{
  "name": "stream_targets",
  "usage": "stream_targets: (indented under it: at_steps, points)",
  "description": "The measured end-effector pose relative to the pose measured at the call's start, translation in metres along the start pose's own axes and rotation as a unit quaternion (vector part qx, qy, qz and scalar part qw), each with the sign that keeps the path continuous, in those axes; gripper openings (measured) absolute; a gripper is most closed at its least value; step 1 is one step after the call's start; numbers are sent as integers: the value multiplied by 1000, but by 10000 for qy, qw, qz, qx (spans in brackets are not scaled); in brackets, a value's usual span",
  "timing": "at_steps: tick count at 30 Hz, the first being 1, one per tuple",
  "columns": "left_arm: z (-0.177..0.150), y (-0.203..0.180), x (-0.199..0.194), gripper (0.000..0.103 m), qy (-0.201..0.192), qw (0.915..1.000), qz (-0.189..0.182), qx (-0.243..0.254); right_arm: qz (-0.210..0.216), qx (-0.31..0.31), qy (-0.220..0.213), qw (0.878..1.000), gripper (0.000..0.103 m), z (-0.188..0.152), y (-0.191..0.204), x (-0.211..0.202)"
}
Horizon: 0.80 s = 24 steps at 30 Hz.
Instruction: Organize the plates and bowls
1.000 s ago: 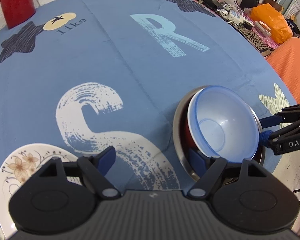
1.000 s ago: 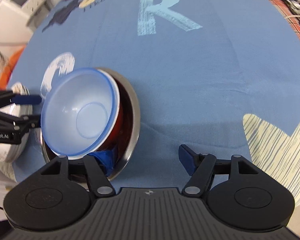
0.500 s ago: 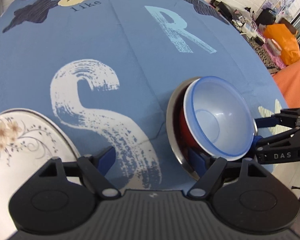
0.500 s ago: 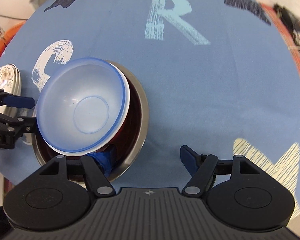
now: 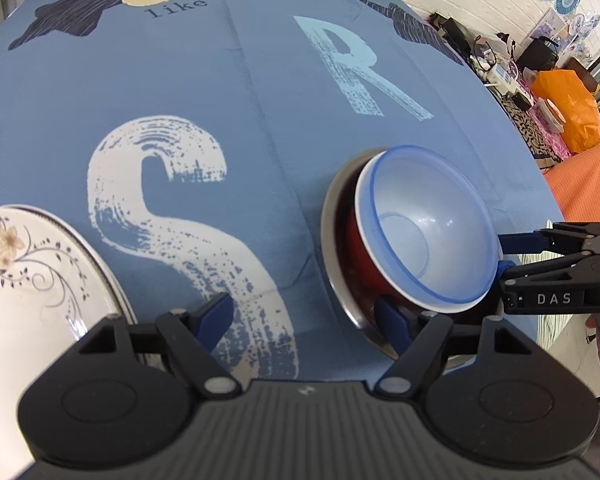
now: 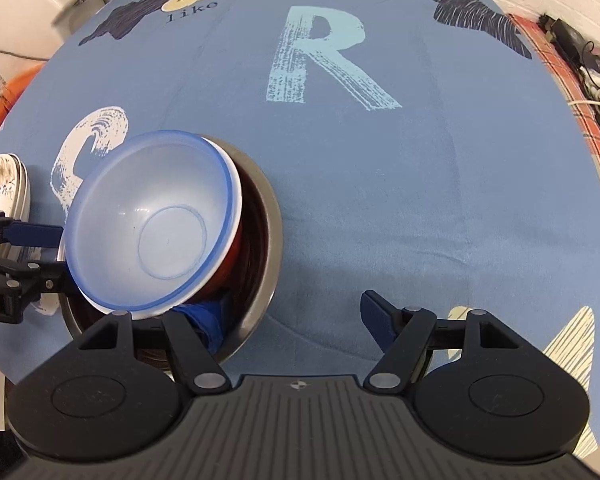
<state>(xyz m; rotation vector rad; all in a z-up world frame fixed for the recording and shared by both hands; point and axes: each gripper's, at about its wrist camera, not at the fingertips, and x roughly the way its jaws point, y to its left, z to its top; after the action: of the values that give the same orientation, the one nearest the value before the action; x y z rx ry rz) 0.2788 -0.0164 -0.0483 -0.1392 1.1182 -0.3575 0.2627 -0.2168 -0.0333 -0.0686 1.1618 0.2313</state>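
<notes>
Your left gripper is spread wide, right finger inside the steel bowl. The tilted blue bowl sits in it. Your right gripper is also spread, left finger under that blue bowl.

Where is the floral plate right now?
The floral plate lies at the table's near left edge, left of the big white S on the cloth in the left wrist view; in the right wrist view it shows far left, beyond the stacked bowls.
</notes>
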Motion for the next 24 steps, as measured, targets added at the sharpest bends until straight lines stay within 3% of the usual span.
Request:
stream_targets:
  at_steps: [3, 7, 9, 13, 14, 16, 17, 18, 22, 24]
  points:
    - [0, 2, -1, 77, -43, 10000, -2, -30, 217, 167, 127, 9995, 65, 2, -7, 4]
    - [2, 3, 0, 76, -83, 9999, 19, -85, 140, -19, 248, 9996, 68, 4, 0, 5]
    - [2, 4, -1, 76, -91, 9999, 23, -103, 93, -6, 356, 9993, 67, 7, 3, 6]
    - [4, 6, -2, 71, -112, 9999, -39, -105, 68, -316, 57, 9995, 58, 3, 10, 3]
    - [4, 5, -4, 60, -171, 9998, -68, -53, 185, -345, -17, 9992, 56, 1, 10, 2]
    - [3, 7, -6, 44, -188, 9992, -363, -56, 541, -300, -106, 9980, 35, -2, 8, 1]
    - [4, 7, -7, 30, -160, 9983, -558, -39, 609, -272, -128, 9977, 32, -3, 8, 0]
    - [5, 5, -7, 23, -140, 9975, -685, 14, 682, -296, -143, 9971, 27, -3, 8, 0]
    - [7, -1, -7, 16, -360, 9977, -550, 162, 708, -373, -151, 9967, 23, -2, 16, -3]
    - [11, -1, -7, 5, -377, 9971, -642, 142, 706, -470, -164, 9963, 23, 0, 20, -4]
